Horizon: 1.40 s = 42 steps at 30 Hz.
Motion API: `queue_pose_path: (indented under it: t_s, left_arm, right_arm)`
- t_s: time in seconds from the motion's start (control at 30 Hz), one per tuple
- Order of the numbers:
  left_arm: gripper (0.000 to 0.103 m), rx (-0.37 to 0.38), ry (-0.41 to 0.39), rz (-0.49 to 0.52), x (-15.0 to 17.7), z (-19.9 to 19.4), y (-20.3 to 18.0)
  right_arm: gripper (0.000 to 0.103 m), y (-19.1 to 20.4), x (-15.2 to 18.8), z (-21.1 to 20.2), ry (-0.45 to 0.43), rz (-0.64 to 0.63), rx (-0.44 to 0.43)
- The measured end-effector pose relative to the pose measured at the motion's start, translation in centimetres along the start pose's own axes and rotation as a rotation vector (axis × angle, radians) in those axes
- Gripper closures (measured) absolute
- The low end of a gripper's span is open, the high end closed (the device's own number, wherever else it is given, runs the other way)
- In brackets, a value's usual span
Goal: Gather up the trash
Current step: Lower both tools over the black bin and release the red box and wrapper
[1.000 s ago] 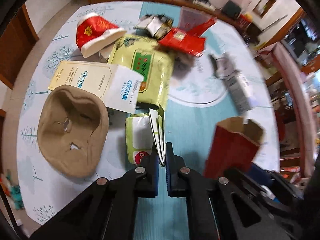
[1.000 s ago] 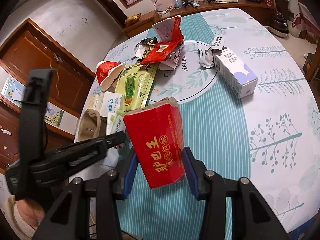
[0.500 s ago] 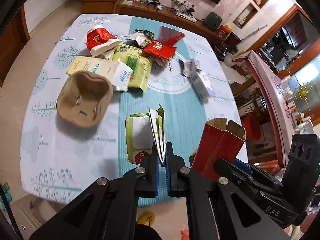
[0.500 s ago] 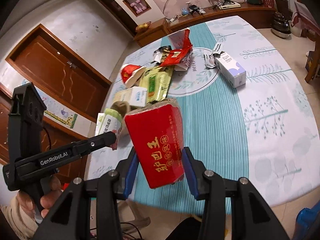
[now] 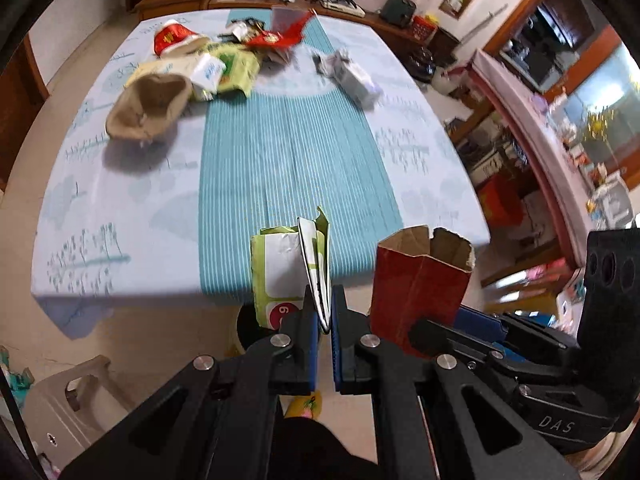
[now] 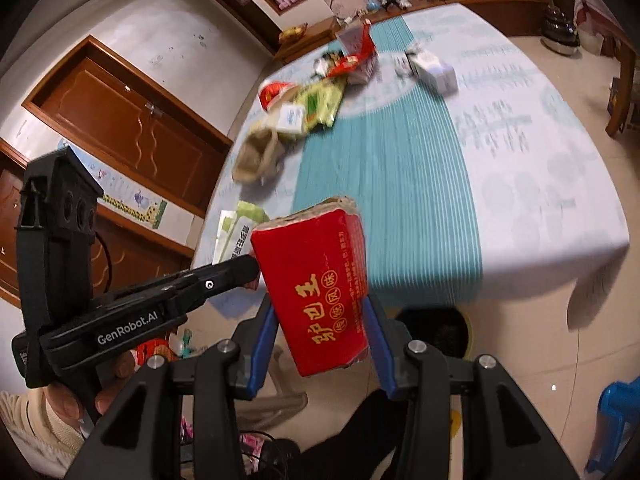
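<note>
My left gripper (image 5: 325, 314) is shut on the torn flap of a green and white packet (image 5: 280, 276), held in the air off the table's near edge. The packet also shows in the right wrist view (image 6: 236, 232). My right gripper (image 6: 320, 340) is shut on an open red carton with gold characters (image 6: 316, 280), held just right of the left one; it shows in the left wrist view (image 5: 416, 280). More trash lies at the table's far end: a brown paper cup holder (image 5: 150, 106), a yellow-green pouch (image 5: 234, 68), a red wrapper (image 5: 276, 38), a red and white bowl (image 5: 174, 36) and a white box (image 5: 354, 78).
The table (image 5: 120, 208) carries a pale cloth with a teal striped runner (image 5: 292, 152). A dark round bin (image 6: 436, 332) stands on the floor below the near edge. A grey plastic stool (image 5: 68, 404) is at lower left. Sideboards line the far wall.
Both grippers have pulled back and up from the table with their items held. They are now past the near edge, over the floor, and the trash pile looks farther away.
</note>
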State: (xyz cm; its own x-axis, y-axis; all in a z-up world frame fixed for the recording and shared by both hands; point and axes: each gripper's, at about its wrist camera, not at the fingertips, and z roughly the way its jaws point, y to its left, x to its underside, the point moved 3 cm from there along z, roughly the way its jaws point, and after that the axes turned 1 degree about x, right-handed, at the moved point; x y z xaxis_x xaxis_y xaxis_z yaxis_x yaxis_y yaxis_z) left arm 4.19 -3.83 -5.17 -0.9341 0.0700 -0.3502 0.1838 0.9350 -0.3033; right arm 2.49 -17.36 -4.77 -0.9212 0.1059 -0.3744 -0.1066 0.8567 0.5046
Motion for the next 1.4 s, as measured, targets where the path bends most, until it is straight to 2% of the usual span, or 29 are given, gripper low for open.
queue_pose_path:
  t_s: [0.17, 0.4, 0.67, 0.9, 1.0, 1.07, 1.13, 1.17, 1.23, 1.27, 1.4]
  left_arm:
    - [0.1, -0.024, 0.053, 0.046, 3.8, 2.5, -0.9]
    - [0.1, -0.041, 0.143, 0.088, 8.3, 8.4, -0.5]
    - [0.099, -0.05, 0.179, 0.112, 11.1, 17.3, 2.7]
    - [0.099, -0.084, 0.195, 0.136, 13.2, 26.3, 6.4]
    - [0.084, -0.101, 0.193, 0.135, 13.6, 29.2, 7.9]
    - [0.049, -0.125, 0.196, 0.135, 13.8, 30.7, 8.9]
    - [0.032, -0.158, 0.196, 0.129, 13.7, 31.8, 9.9]
    - [0.03, -0.162, 0.202, 0.126, 13.6, 32.3, 10.2]
    - [0.028, -0.175, 0.203, 0.12, 13.4, 32.8, 10.7]
    - [0.024, -0.183, 0.194, 0.119, 13.3, 32.7, 10.9]
    - [0.007, -0.189, 0.162, 0.115, 12.7, 32.2, 11.3]
  right_arm:
    - [0.06, -2.1, 4.1, 1.5, 0.067, 0.044, 0.002]
    - [0.06, -5.4, 8.5, 6.0, 0.153, 0.126, 0.034]
    - [0.06, -10.9, 12.7, 14.2, 0.199, 0.269, 0.091]
    - [0.06, -16.2, 14.8, 22.2, 0.188, 0.352, 0.139]
    - [0.058, -18.5, 15.5, 25.5, 0.186, 0.378, 0.141]
    - [0.058, -19.5, 15.8, 27.6, 0.196, 0.386, 0.156]
    - [0.058, -20.9, 16.3, 29.6, 0.201, 0.401, 0.186]
    - [0.057, -21.1, 16.2, 30.1, 0.202, 0.407, 0.193]
    - [0.044, -21.9, 16.5, 31.3, 0.214, 0.424, 0.198]
    - [0.041, -22.0, 16.5, 31.6, 0.216, 0.425, 0.203]
    - [0.039, -21.7, 16.5, 31.1, 0.195, 0.432, 0.209]
